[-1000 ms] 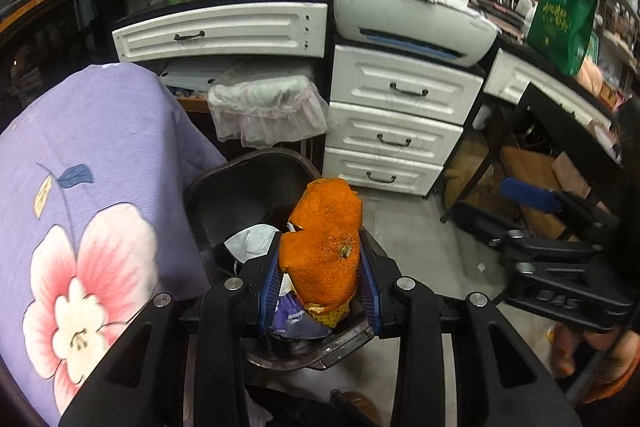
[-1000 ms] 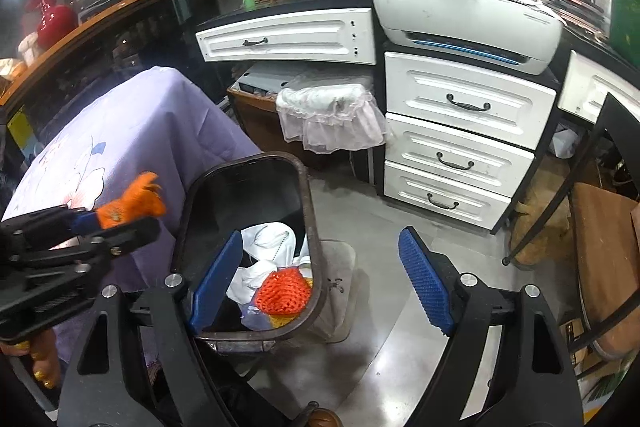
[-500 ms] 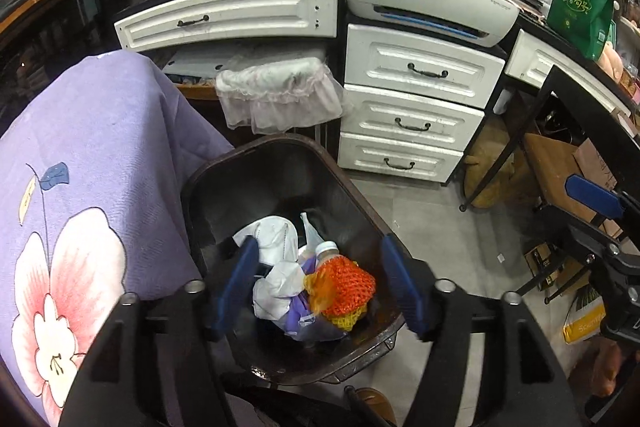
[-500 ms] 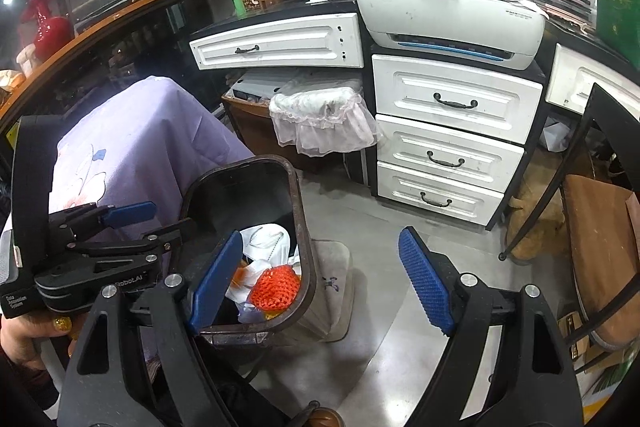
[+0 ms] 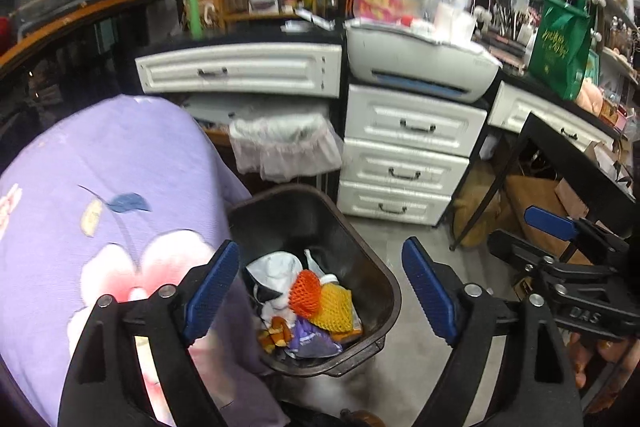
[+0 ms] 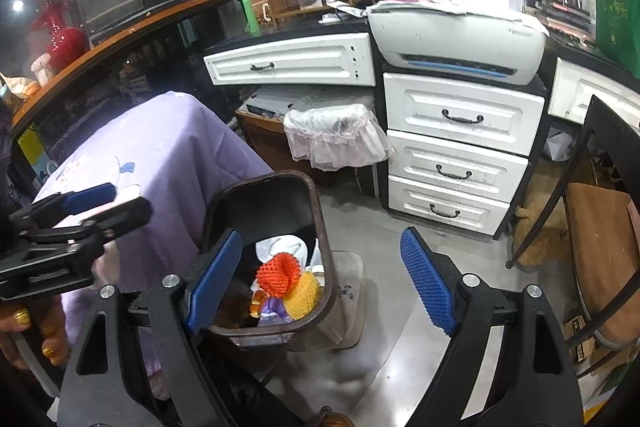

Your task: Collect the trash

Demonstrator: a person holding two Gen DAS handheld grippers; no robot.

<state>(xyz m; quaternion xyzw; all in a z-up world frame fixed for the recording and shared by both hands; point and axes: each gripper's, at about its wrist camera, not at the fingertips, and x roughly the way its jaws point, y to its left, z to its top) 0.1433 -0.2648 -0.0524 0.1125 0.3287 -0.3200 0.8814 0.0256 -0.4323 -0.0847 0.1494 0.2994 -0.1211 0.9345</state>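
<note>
Orange foam fruit net (image 5: 305, 291) is lying in the dark brown trash bin (image 5: 384, 281), below and between the just-opened, empty left gripper (image 5: 322, 287); right gripper (image 6: 320, 279) is being held spread, empty.

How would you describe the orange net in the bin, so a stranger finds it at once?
Start at the white drawers; the dark bin stands on the floor before them, beside the purple cloth. Inside, on top of the trash, lies the orange net: bright orange foam mesh, next to a yellow net.
</note>
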